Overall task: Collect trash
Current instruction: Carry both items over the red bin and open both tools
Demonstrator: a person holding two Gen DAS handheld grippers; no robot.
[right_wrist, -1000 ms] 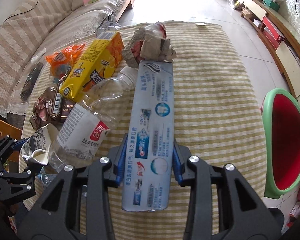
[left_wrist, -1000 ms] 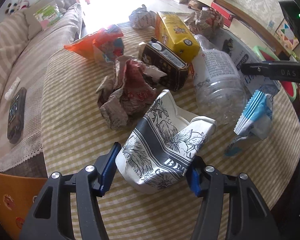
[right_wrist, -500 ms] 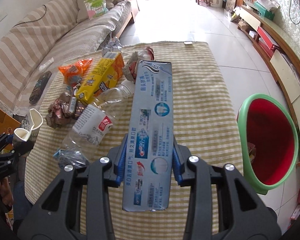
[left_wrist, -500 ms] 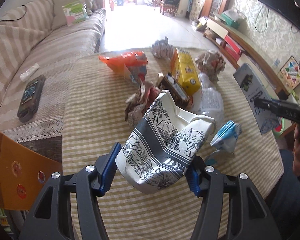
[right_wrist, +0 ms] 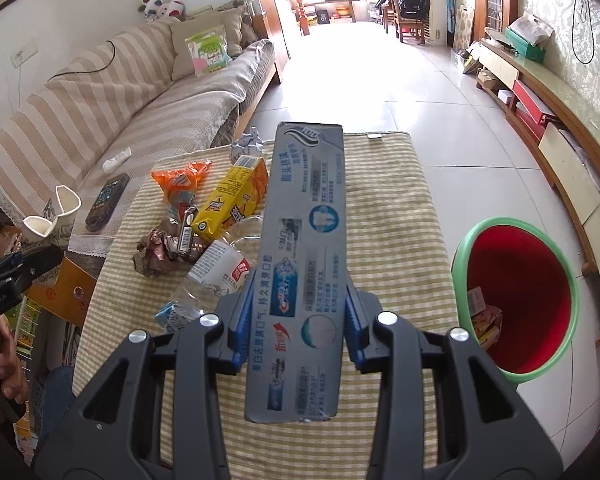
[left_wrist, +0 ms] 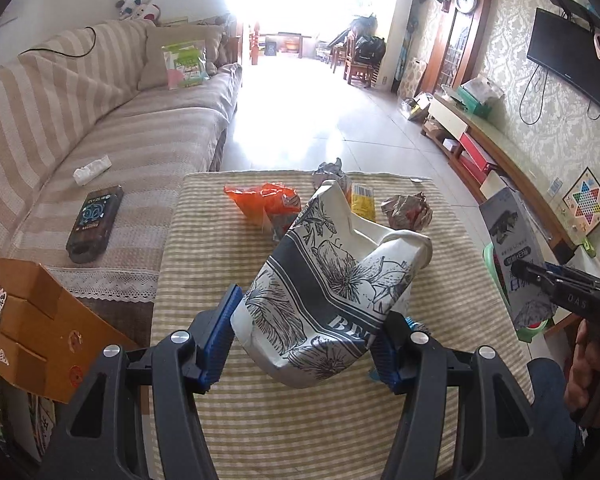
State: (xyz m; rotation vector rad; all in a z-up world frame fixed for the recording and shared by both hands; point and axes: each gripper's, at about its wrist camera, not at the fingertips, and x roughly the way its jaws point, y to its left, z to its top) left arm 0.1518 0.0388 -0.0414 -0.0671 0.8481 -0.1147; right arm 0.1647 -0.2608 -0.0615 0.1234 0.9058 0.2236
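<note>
One toothpaste box [right_wrist: 306, 264] points lengthwise away from right hand-held gripper [right_wrist: 296, 316].

Clear bottle [right_wrist: 220, 276] partly hidden behind toothpaste box [right_wrist: 304, 264]; bin [right_wrist: 556, 264] contents mostly out of sight.

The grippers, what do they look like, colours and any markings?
Both the left gripper and right gripper have black plastic forked arms with silver screw heads and ribbed blue pads. Seen from the left wrist view, the right one's side bears pale letters reading DAS. No cables show.
</note>
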